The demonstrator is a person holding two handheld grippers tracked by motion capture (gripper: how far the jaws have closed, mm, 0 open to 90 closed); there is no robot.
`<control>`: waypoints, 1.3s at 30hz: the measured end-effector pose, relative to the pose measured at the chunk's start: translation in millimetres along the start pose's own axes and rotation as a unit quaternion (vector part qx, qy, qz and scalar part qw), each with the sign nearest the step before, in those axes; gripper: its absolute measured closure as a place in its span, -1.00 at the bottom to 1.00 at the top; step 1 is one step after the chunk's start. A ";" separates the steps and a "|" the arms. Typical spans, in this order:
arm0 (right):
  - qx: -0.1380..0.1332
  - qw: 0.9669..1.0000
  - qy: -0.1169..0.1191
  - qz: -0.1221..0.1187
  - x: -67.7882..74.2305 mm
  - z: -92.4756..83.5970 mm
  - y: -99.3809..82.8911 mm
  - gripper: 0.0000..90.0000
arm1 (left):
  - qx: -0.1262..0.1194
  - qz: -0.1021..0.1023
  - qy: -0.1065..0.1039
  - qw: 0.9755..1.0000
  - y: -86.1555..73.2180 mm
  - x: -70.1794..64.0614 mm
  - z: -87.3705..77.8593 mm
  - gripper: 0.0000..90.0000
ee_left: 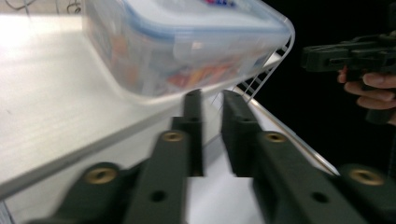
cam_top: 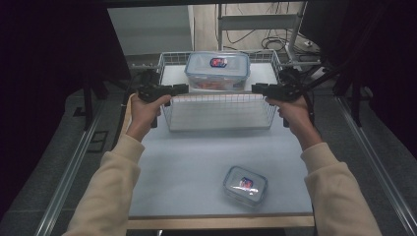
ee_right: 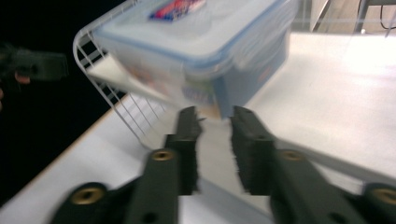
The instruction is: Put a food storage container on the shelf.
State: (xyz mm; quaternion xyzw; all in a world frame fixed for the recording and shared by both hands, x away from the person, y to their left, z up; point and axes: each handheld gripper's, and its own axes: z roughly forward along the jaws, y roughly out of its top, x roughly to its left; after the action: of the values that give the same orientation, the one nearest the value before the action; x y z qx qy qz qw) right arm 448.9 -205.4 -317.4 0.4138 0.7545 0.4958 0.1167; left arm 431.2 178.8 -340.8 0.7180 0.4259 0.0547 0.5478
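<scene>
The left gripper (cam_top: 183,88) and right gripper (cam_top: 256,88) flanked the wire basket (cam_top: 220,99), jaws nearly closed on its side rims. The box (cam_top: 217,70) sat inside, lengthwise between them, equally near both.

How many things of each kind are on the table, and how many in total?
Clear food containers with lids: 2, the large container in the basket and the small container on the bare table near the front edge.
Wire basket: 1.
Hand-held grippers: 2, the left gripper and the right gripper.
Total: 5.
</scene>
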 end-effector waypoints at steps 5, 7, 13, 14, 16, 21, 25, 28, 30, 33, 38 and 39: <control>0.022 0.999 0.007 -0.024 6.2 17.4 -7.5 0.98 | 0.013 -0.001 0.010 1.000 -1.6 1.2 17.5 0.99; 0.024 0.999 0.010 -0.029 8.7 24.3 -7.5 0.98 | 0.017 0.001 0.019 1.000 -0.2 3.4 23.0 0.99; 0.024 0.999 0.014 -0.040 15.6 45.5 -2.5 0.99 | 0.017 -0.003 0.028 0.999 4.7 9.7 35.1 1.00; 0.024 0.999 0.012 -0.044 16.7 48.1 -1.6 0.99 | 0.018 -0.003 0.028 0.999 5.0 9.8 36.1 1.00; 0.021 0.998 0.009 -0.050 18.7 52.1 0.4 0.99 | 0.021 0.001 0.026 0.999 4.9 9.2 37.5 1.00; 0.018 0.998 -0.004 -0.054 17.0 57.4 4.9 0.99 | 0.032 0.012 0.026 0.999 2.4 6.3 37.9 1.00; 0.016 0.999 -0.013 -0.044 12.1 58.4 7.4 0.99 | 0.036 0.012 0.022 0.999 0.8 4.9 36.8 1.00; 0.016 0.999 -0.021 -0.038 7.3 59.7 9.4 0.99 | 0.036 0.014 0.019 0.999 0.6 3.0 36.0 1.00; 0.014 0.999 -0.025 -0.034 4.5 60.5 11.1 0.99 | 0.037 0.015 0.017 0.999 0.8 1.9 35.1 1.00; 0.014 0.999 -0.026 -0.030 2.1 62.9 13.2 0.99 | 0.037 0.017 0.016 0.999 1.1 1.2 33.3 1.00; 0.014 0.999 -0.026 -0.026 0.5 67.8 15.1 0.99 | 0.037 0.021 0.017 0.999 1.6 -0.1 28.5 1.00; 0.013 0.999 -0.023 -0.024 0.9 68.1 14.8 0.99 | 0.039 0.024 0.016 0.999 1.2 -0.6 27.6 1.00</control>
State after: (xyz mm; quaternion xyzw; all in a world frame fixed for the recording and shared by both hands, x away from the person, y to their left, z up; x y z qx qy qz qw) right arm 495.8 -158.0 -337.5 0.4085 0.7679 0.4729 0.1406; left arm 446.6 158.0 -350.5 0.7479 0.4195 0.0627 0.5106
